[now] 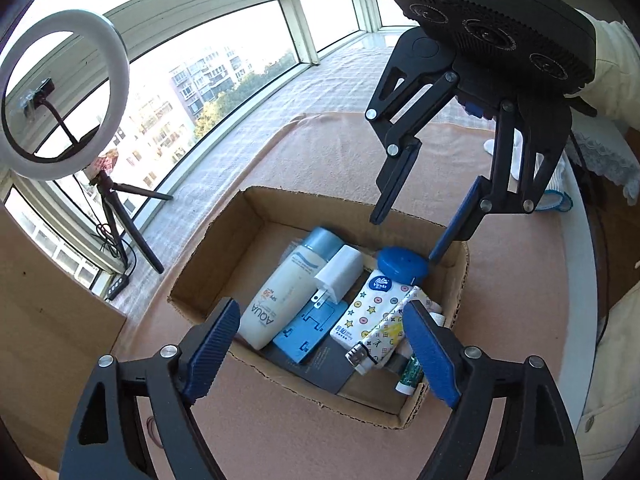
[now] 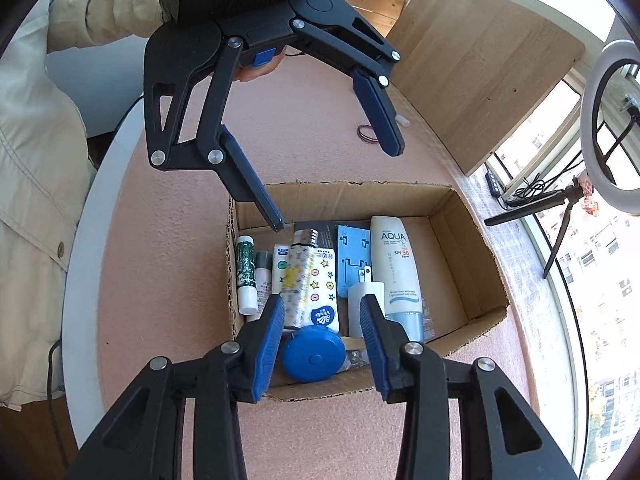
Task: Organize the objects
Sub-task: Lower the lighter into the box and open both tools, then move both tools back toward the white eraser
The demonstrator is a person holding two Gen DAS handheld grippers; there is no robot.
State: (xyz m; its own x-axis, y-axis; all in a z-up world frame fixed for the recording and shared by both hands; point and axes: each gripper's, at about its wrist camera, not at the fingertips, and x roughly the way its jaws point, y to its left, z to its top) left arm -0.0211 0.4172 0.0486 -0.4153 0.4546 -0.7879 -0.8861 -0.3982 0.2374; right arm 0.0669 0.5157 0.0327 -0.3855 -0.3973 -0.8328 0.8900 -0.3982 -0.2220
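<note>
An open cardboard box (image 1: 224,240) (image 2: 472,248) sits on a pink cloth. Inside lie an AQUA sunscreen bottle (image 1: 280,292) (image 2: 398,264), a white charger plug (image 1: 340,274) (image 2: 366,294), a blue plastic plate (image 1: 310,330) (image 2: 352,256), a Vinda tissue pack (image 1: 366,308) (image 2: 316,284), a round blue tape measure (image 1: 402,266) (image 2: 314,354) and a green lip balm (image 2: 246,276). My left gripper (image 1: 326,350) (image 2: 340,188) is open and empty above one side of the box. My right gripper (image 2: 322,346) (image 1: 404,238) is open and empty above the tape measure.
A ring light on a tripod (image 1: 60,96) (image 2: 612,128) stands by the window. A wooden board (image 2: 480,60) leans at the table's edge. A rubber band (image 2: 368,134) lies on the cloth. The person's beige sleeve (image 2: 36,120) is at the side.
</note>
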